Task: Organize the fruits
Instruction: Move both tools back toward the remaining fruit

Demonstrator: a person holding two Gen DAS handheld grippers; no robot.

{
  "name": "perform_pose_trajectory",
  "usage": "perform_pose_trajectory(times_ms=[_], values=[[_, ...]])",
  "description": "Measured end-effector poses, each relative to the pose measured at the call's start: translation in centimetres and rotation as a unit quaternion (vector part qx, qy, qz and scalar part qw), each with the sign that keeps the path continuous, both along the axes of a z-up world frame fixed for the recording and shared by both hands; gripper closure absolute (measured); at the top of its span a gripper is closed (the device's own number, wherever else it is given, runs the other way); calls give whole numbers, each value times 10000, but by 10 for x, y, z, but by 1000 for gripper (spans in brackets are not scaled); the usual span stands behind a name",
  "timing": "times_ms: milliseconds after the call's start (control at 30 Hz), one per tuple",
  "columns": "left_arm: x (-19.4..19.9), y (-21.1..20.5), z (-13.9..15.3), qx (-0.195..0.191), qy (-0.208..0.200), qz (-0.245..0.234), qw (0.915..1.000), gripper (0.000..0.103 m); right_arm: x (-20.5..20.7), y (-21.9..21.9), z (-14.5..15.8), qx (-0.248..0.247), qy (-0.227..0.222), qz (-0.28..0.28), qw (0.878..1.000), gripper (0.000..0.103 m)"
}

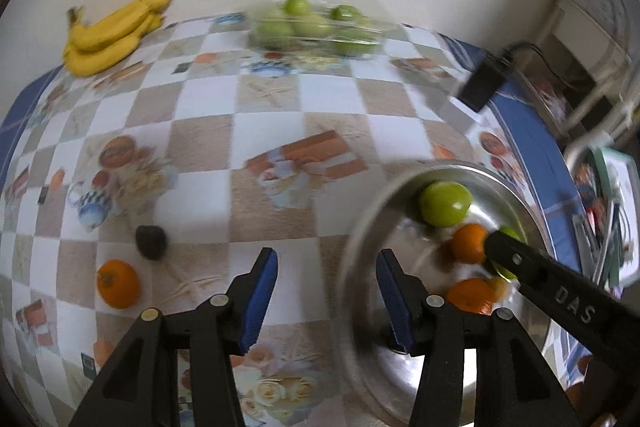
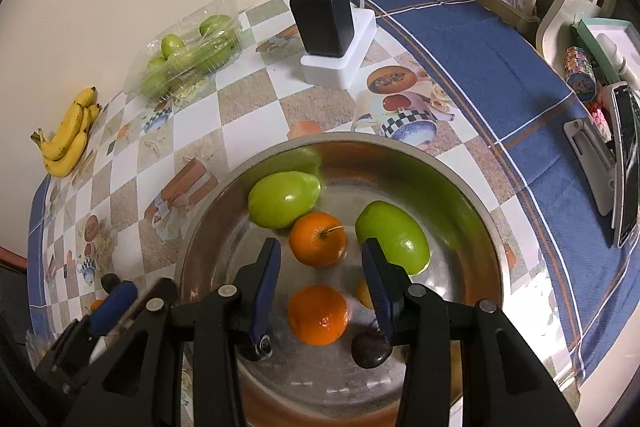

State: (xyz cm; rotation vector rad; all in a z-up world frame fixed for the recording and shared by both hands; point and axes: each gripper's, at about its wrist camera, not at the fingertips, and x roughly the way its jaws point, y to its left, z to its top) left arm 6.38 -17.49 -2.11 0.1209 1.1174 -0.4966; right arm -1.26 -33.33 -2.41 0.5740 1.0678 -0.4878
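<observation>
On the left wrist view, we see the left gripper (image 1: pixel 326 281) with jaws apart and empty, straddling the rim of the steel bowl (image 1: pixel 360 211). A loose orange (image 1: pixel 118 283) and a dark fruit (image 1: pixel 151 242) lie at nine o'clock on the tablecloth (image 1: pixel 280 99); we judge these the next pickups, best approached squarely. From the right wrist view, the right gripper (image 2: pixel 318 267) hangs part-open over the bowl, gripping nothing, a bowl orange (image 2: pixel 318 314) at six o'clock below.

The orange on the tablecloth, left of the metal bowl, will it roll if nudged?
Probably. The orange looks round and lies loose on the flat tablecloth, so a sideways nudge would likely send it rolling. Its skin looks smooth, so it might slip.
</observation>
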Motion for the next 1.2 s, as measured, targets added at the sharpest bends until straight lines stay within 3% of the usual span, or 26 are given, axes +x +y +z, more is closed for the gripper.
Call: perform_pose_trajectory(times_ms=[367,533,567,667,800,900,1033,1067,1100,1133,1200], values=[[26,56,2,-14,205,1031,9945,48,5,6,-3,17,125,131,9998,59],[31,69,3,1,237,1247,9919,41,7,8,-2,-32,137,196,9997,59],[31,70,2,41,253,1279,9915,36,7,9,-2,-48,151,208,9997,57],[32,73,-2,144,275,1362,9902,16,8,10,-3,-114,192,216,9995,30],[33,75,-5,259,249,1435,9890,5,10,11,-3,-204,231,266,9992,27],[34,76,-5,338,190,1445,9887,1,11,13,-4,-246,263,309,9989,20],[34,76,-4,444,78,1473,9881,0,12,14,-5,-280,271,339,9987,19],[33,77,-4,492,25,1497,9875,0,12,15,-5,-289,252,342,9987,16],[34,78,-4,522,4,1520,9870,0,12,15,-5,-300,252,337,9987,4],[34,79,-4,540,-11,1536,9867,0,12,15,-5,-315,259,321,9987,0],[35,81,-3,528,-36,1563,9863,0,11,15,-5,-334,269,297,9986,0]])
